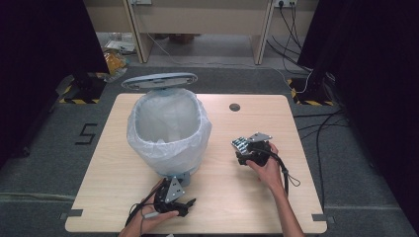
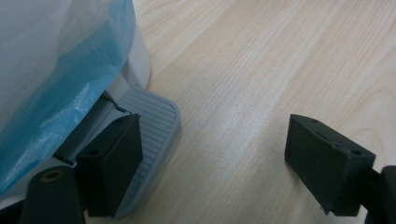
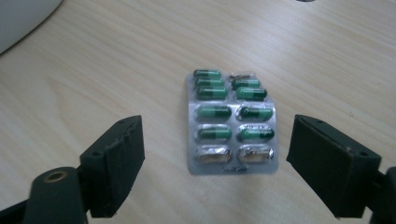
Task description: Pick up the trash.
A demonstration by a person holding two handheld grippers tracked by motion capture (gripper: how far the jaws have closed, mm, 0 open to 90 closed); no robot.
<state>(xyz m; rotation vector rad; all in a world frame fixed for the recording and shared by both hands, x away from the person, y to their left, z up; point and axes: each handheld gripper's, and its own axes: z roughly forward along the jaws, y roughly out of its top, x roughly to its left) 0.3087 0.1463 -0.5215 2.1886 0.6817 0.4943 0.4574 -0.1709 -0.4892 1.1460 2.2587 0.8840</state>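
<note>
Both grippers gape wide: left gripper (image 2: 212, 163) over the bin pedal (image 2: 149, 135), right gripper (image 3: 215, 168) astride the blister pack (image 3: 231, 123)

Overhead forward-down; two close low views along table (image 1: 232, 192).

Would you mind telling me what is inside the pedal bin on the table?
The pedal bin, its lid raised, holds a translucent bag liner folded over the rim. Nothing else shows inside, though the near wall hides part of the bottom.

Even overhead light, dark curtained edges; glare on the blister pack (image 3: 232, 122), gripper jaws softly blurred.
</note>
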